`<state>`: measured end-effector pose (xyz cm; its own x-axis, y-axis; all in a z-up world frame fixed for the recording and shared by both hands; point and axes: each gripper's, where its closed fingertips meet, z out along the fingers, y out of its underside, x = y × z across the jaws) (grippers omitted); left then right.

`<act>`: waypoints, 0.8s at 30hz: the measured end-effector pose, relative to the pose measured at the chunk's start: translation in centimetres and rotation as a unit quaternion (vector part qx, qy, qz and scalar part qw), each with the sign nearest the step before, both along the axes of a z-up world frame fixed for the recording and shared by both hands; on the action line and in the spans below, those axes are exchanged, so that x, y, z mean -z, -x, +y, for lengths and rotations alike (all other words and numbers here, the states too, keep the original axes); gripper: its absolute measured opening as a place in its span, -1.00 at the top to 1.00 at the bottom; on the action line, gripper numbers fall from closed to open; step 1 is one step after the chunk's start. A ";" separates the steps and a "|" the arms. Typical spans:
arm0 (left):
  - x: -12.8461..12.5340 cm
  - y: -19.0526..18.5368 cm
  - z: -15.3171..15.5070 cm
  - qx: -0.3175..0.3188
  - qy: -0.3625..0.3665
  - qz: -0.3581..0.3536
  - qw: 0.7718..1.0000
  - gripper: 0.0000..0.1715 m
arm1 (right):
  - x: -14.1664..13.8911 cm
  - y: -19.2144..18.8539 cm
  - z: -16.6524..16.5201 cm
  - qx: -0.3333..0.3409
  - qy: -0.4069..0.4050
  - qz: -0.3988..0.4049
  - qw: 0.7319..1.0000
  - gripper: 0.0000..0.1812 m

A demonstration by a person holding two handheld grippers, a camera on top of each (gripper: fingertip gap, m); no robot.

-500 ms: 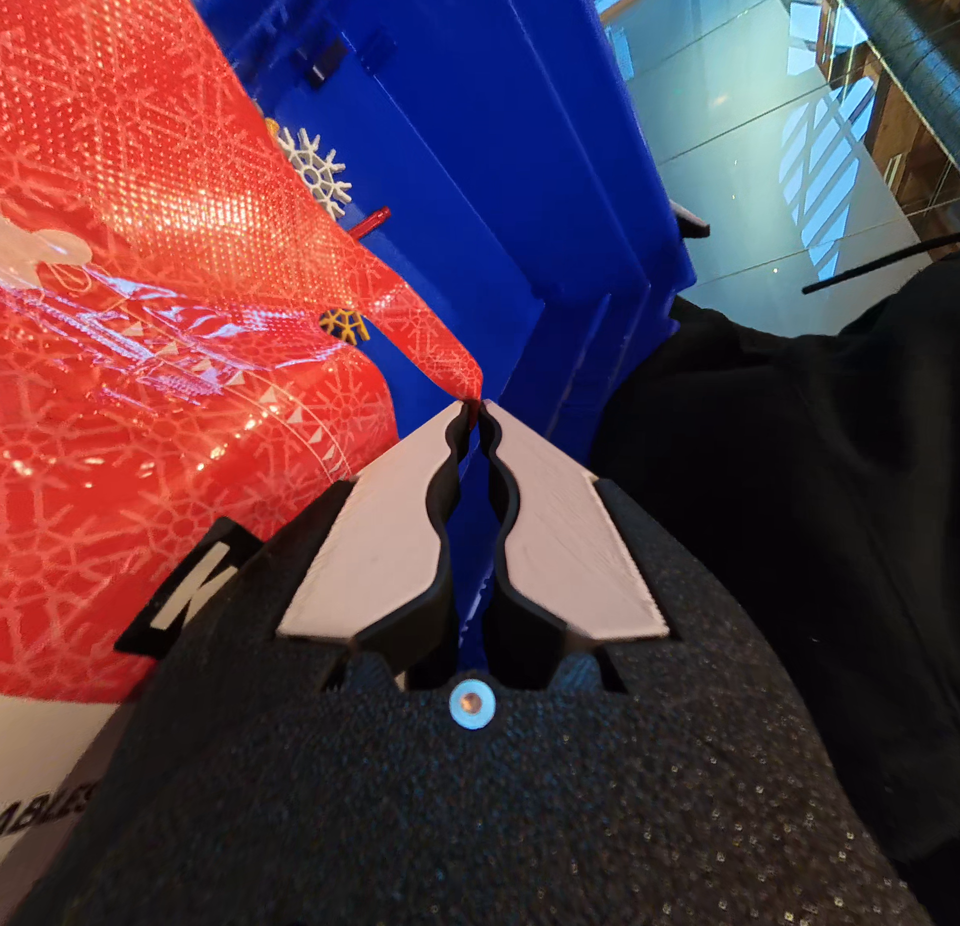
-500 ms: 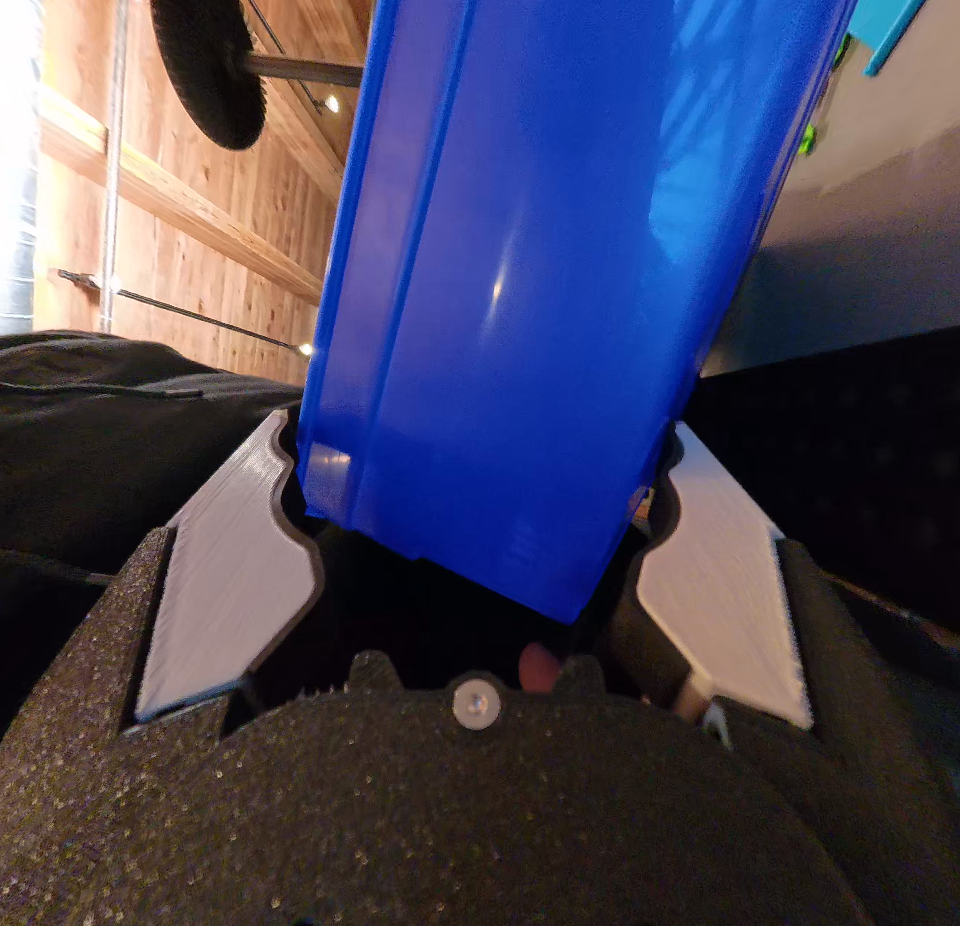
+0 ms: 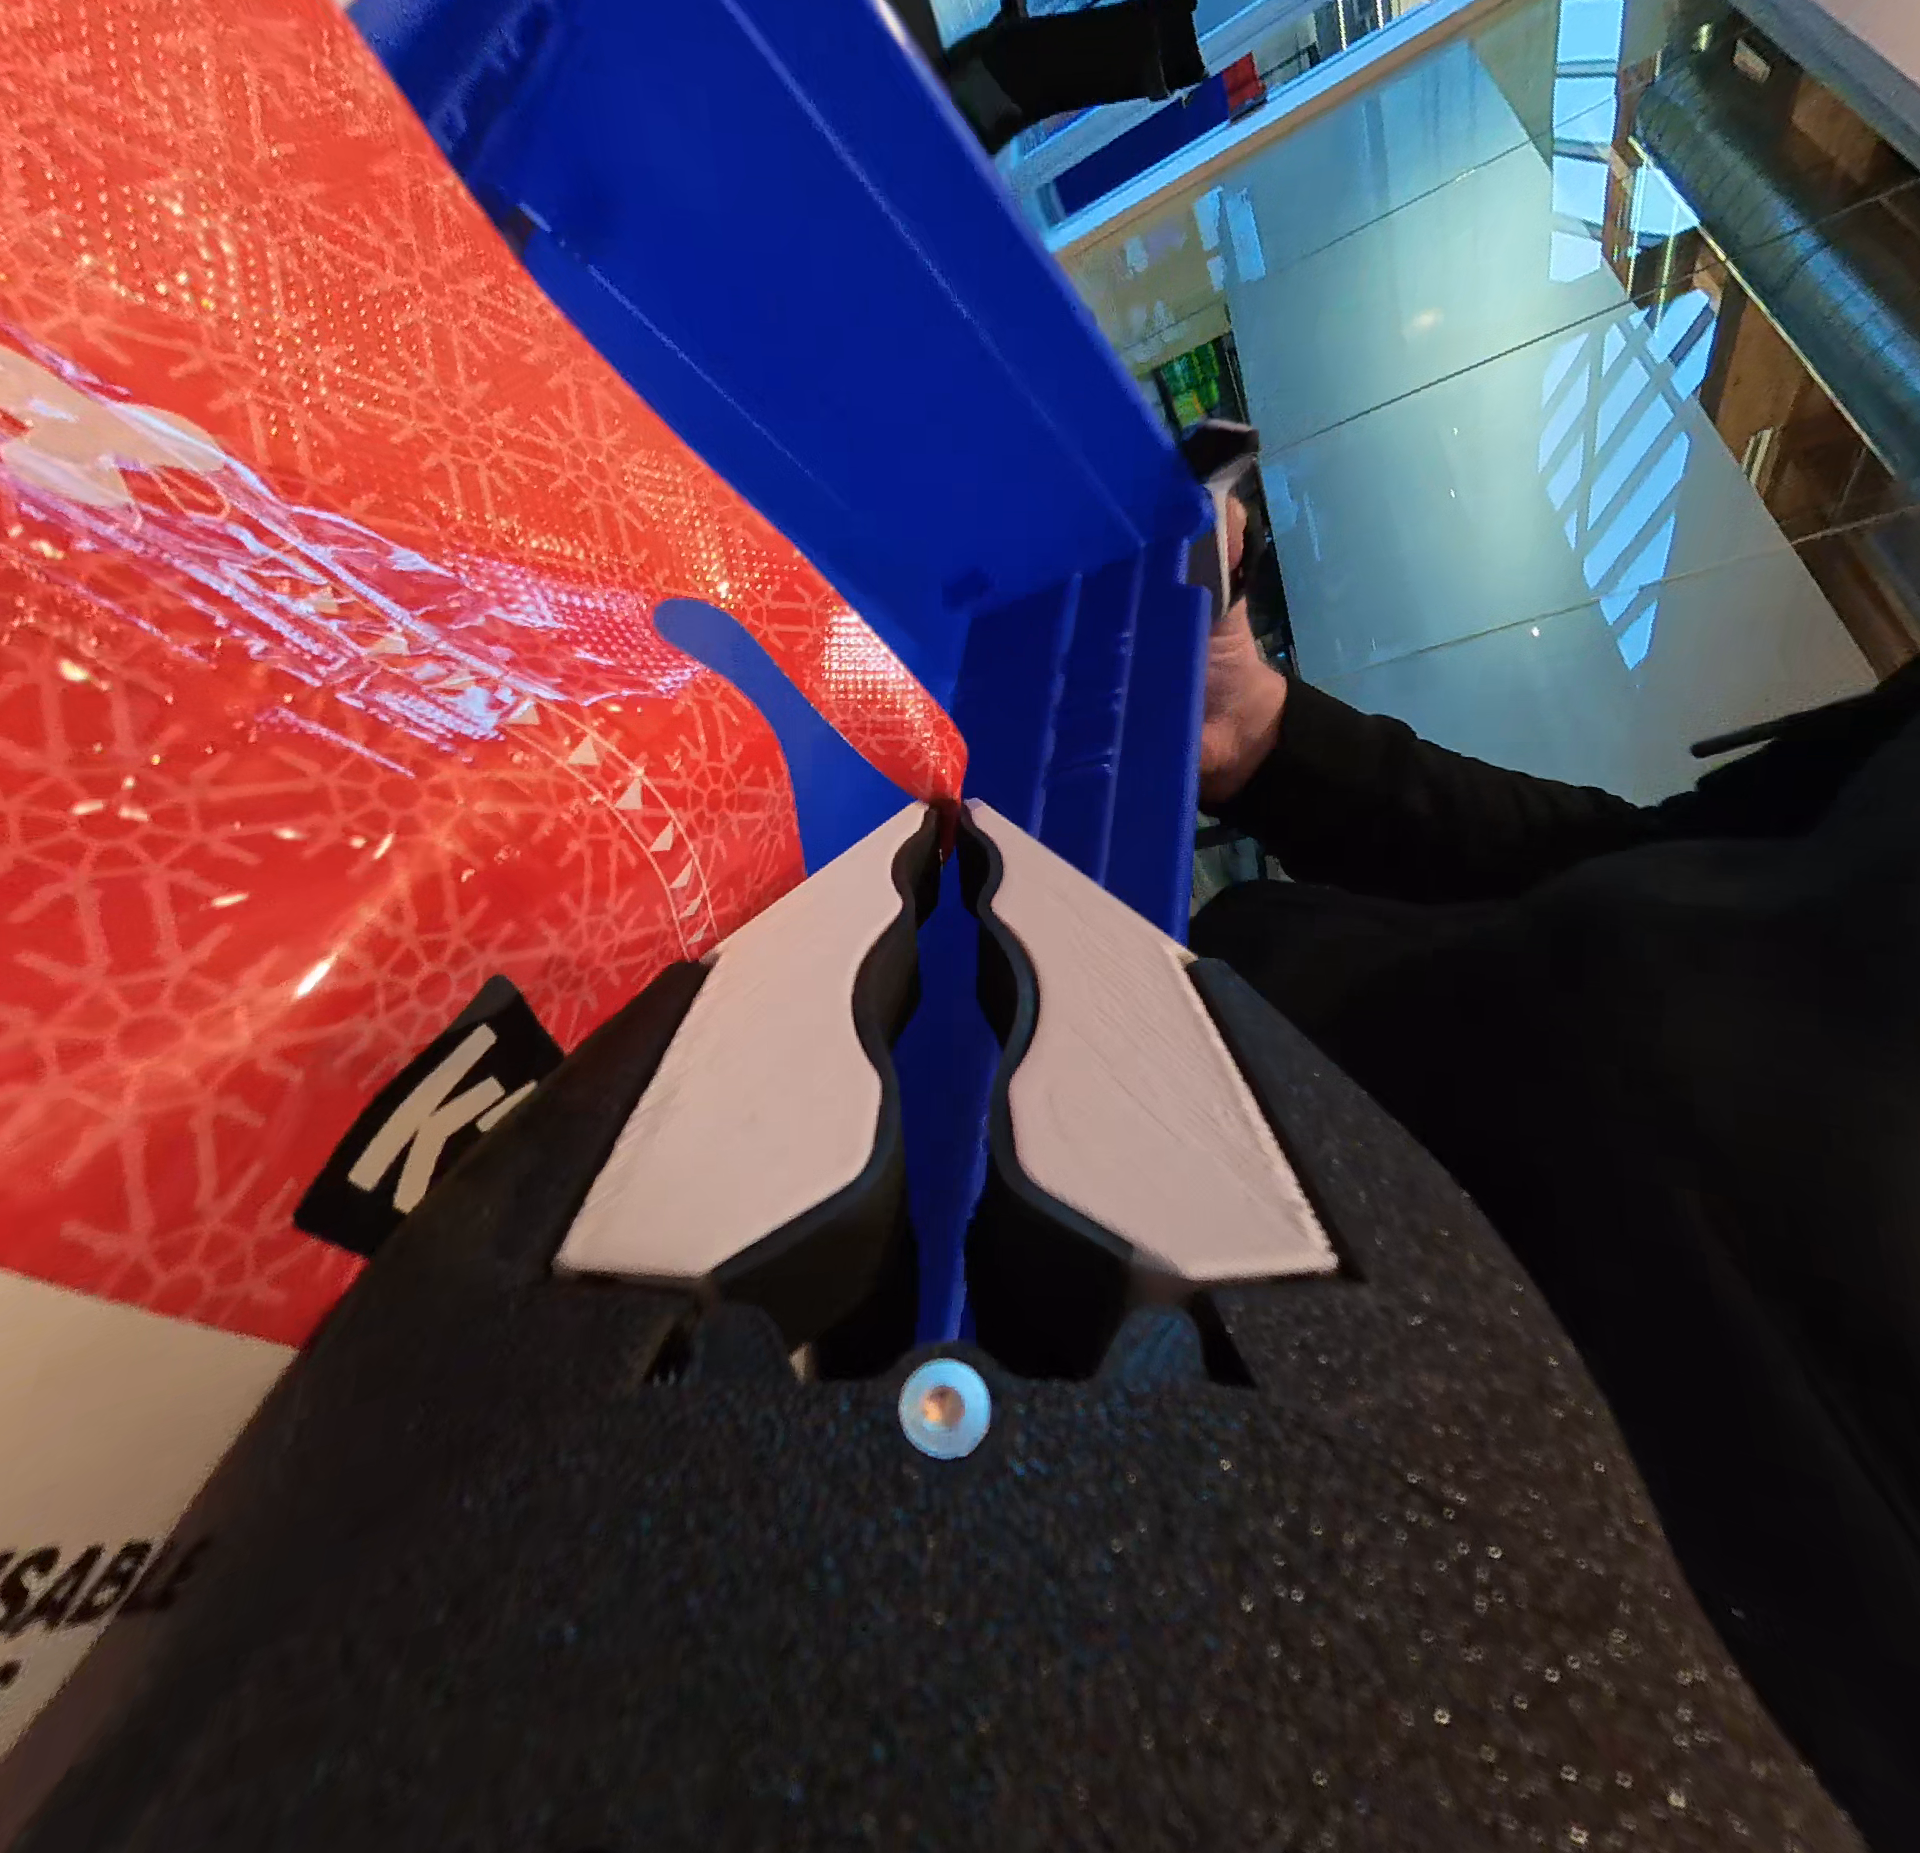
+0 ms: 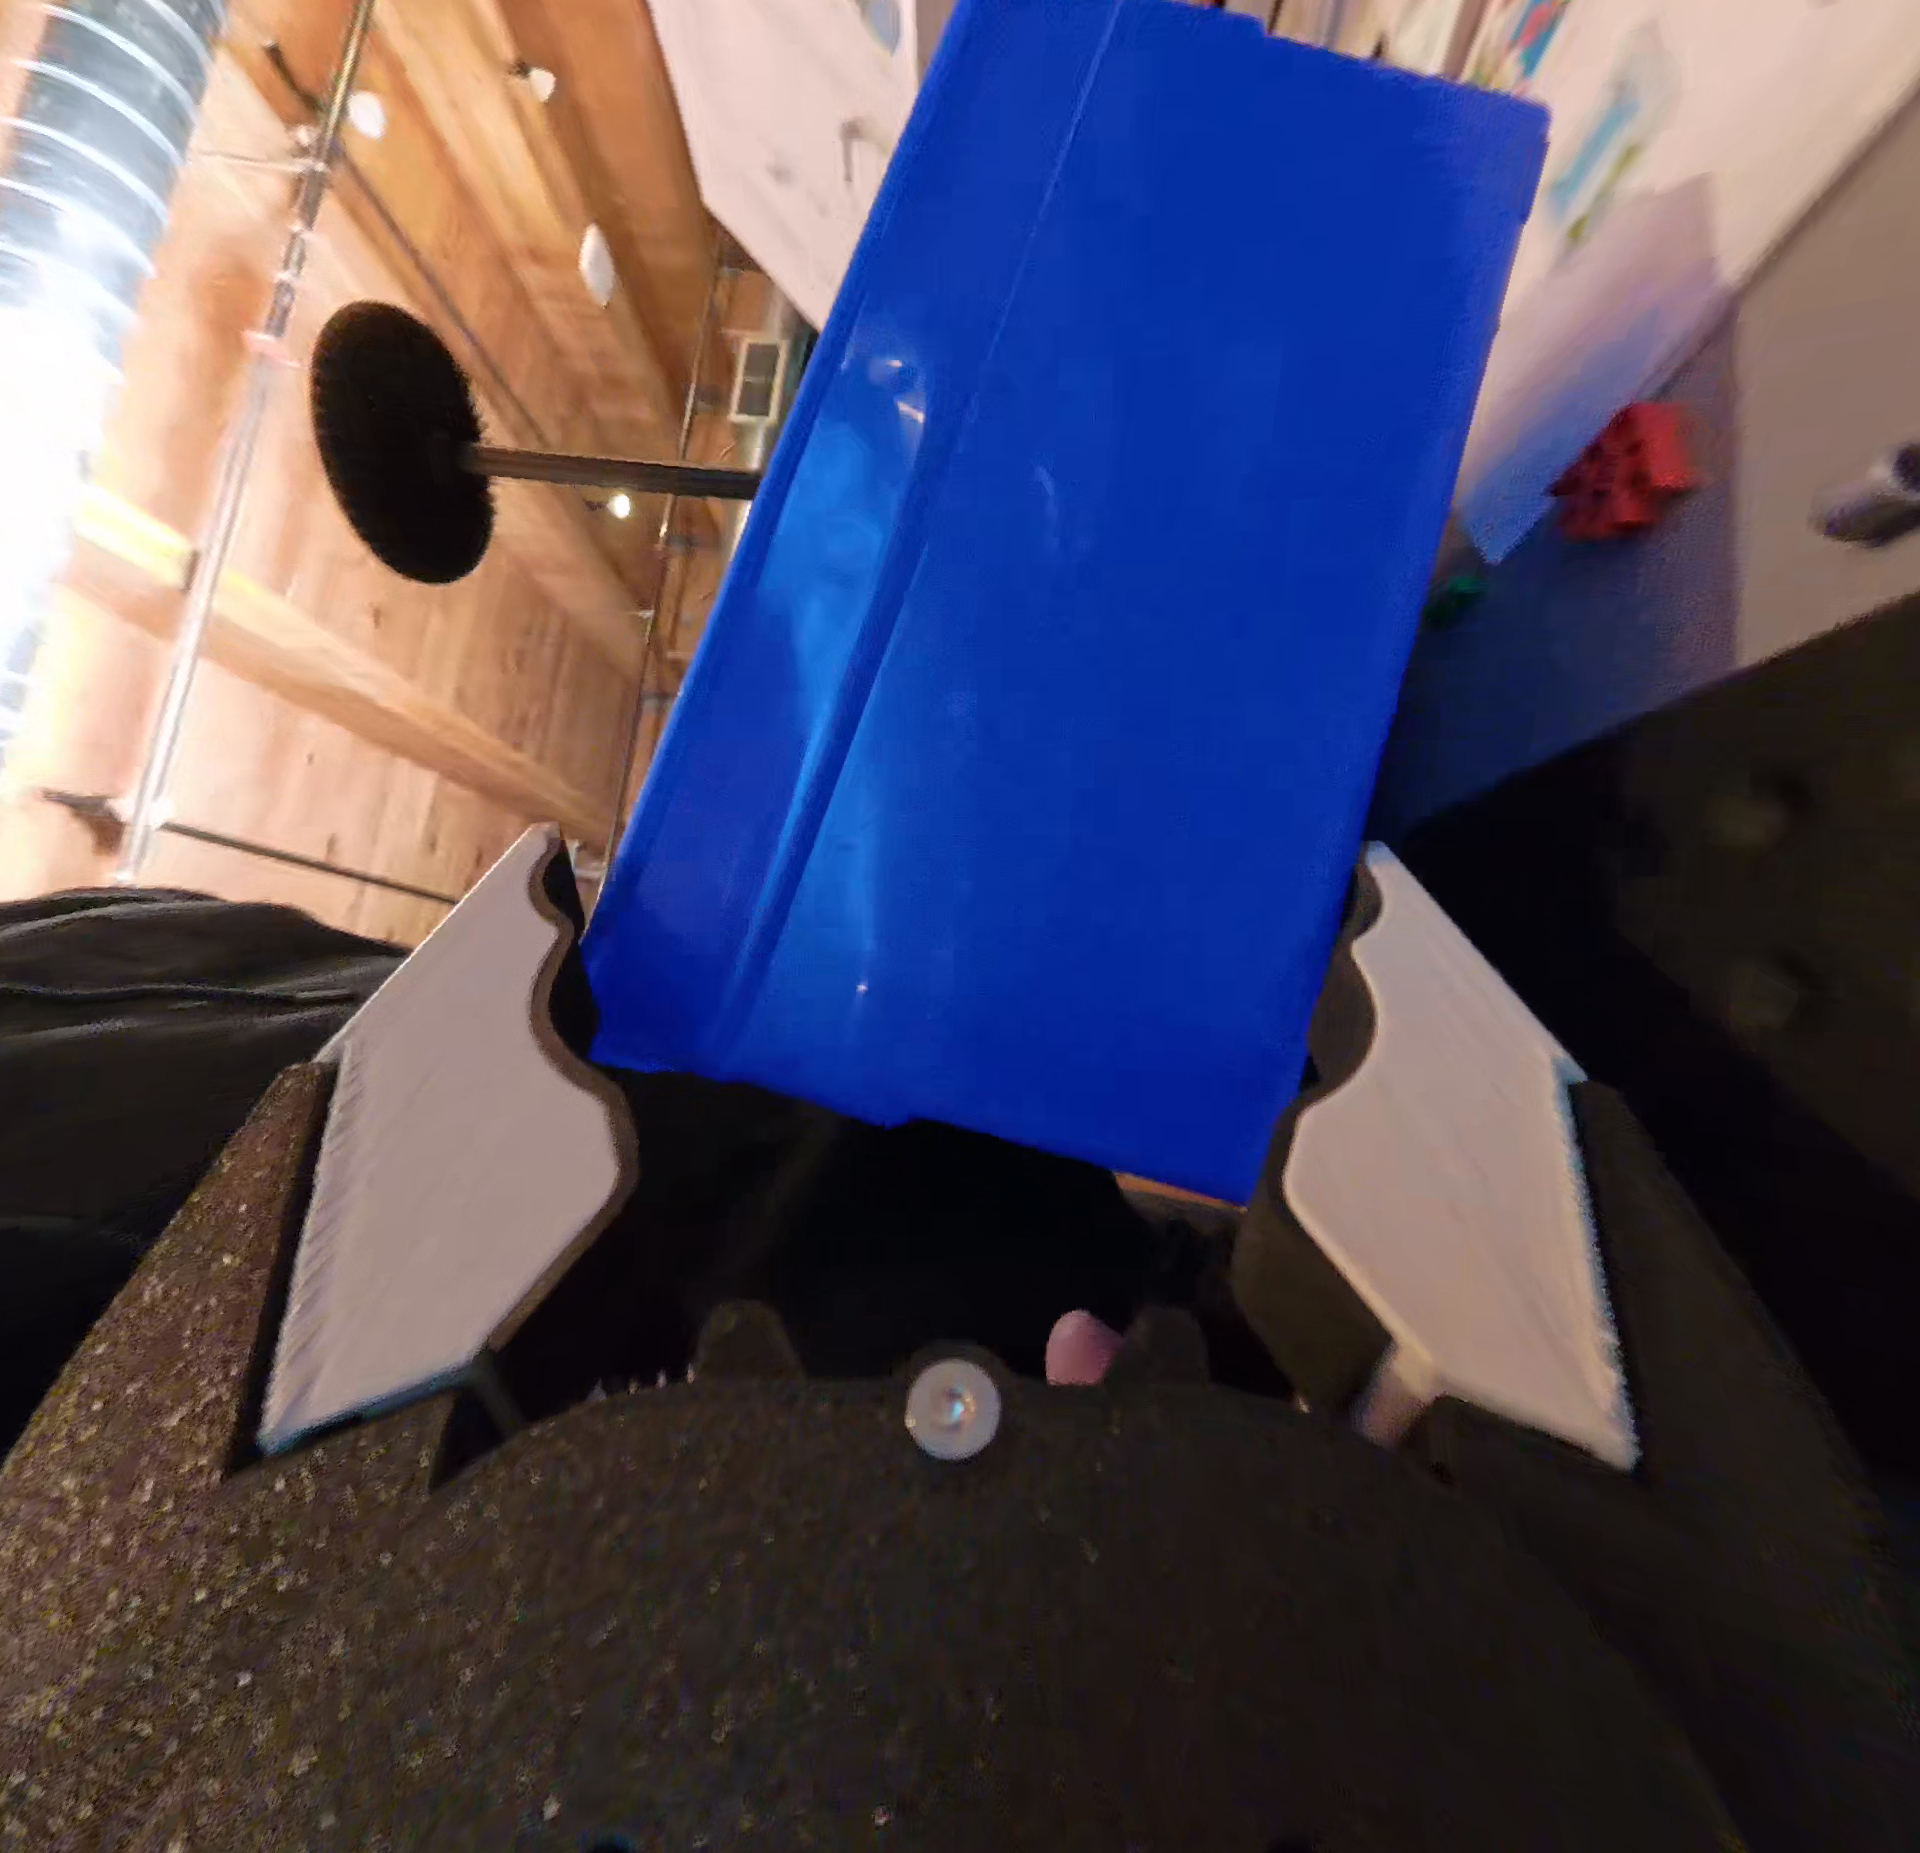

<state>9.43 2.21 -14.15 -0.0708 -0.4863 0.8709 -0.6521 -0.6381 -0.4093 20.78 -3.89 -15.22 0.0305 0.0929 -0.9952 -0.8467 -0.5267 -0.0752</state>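
A shiny red gift bag (image 3: 312, 660) with a snowflake pattern lies against the inside of a blue plastic bin (image 3: 779, 297). My left gripper (image 3: 948, 816) is shut on the tip of the bag's cut-out handle (image 3: 883, 702). My right gripper (image 4: 958, 853) has its jaws wide around the end of the blue bin (image 4: 1091, 608), both fingers pressed on its sides, holding it tilted up. In the left wrist view a hand (image 3: 1236, 702) shows at the bin's far edge. The bin's inside is mostly hidden by the bag.
A person's black sleeve and clothing (image 3: 1558, 972) fill the right of the left wrist view. Glass panels (image 3: 1507, 453) and a metal duct (image 3: 1787, 276) lie beyond. The right wrist view shows a wooden ceiling, a round black lamp (image 4: 400, 442) and a red toy (image 4: 1631, 468).
The bag has shifted across the bin, so its handle cut-out shows and the small snowflake pieces are hidden. The bin has swung in the right wrist view. Both grips are unchanged.
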 end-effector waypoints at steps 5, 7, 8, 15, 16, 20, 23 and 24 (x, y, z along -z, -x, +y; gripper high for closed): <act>0.9 0.0 -1.1 0.015 -0.011 0.010 1.000 1.00 | 0.1 -1.5 -0.1 0.040 0.037 -0.083 0.995 -0.44; 0.8 -0.1 -1.2 0.014 -0.012 0.004 1.000 1.00 | 1.5 -1.8 -0.9 0.011 0.085 -0.140 0.986 -0.25; 0.7 -0.2 -1.3 0.018 -0.013 0.002 1.000 1.00 | 1.7 -1.9 -1.2 0.000 0.092 -0.152 0.984 -0.23; 1.2 -0.2 -2.0 0.037 -0.011 0.001 0.999 1.00 | 4.6 -2.4 -1.3 -0.094 0.213 -0.325 0.917 0.44; 1.1 -0.1 -2.1 0.040 -0.009 -0.001 0.999 1.00 | 5.2 -2.7 -1.4 -0.109 0.235 -0.363 0.895 0.56; 1.2 0.0 -2.1 0.041 -0.012 0.003 0.999 1.00 | 6.0 -3.4 -1.4 -0.175 0.290 -0.482 0.808 0.82; 1.1 -0.1 -1.8 0.035 -0.004 0.000 0.999 1.00 | 6.5 -4.3 -0.7 -0.191 0.307 -0.534 0.765 0.95; 1.0 -0.1 -1.7 0.035 -0.004 0.000 0.999 1.00 | 6.7 -4.5 -0.5 -0.193 0.308 -0.551 0.751 0.99</act>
<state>9.57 0.50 -15.15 -0.1048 -0.4870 0.8671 -0.6951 -0.5877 -0.4141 25.32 -4.39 -21.94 0.9567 -0.1613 -0.2424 -0.2242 -0.9394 -0.2596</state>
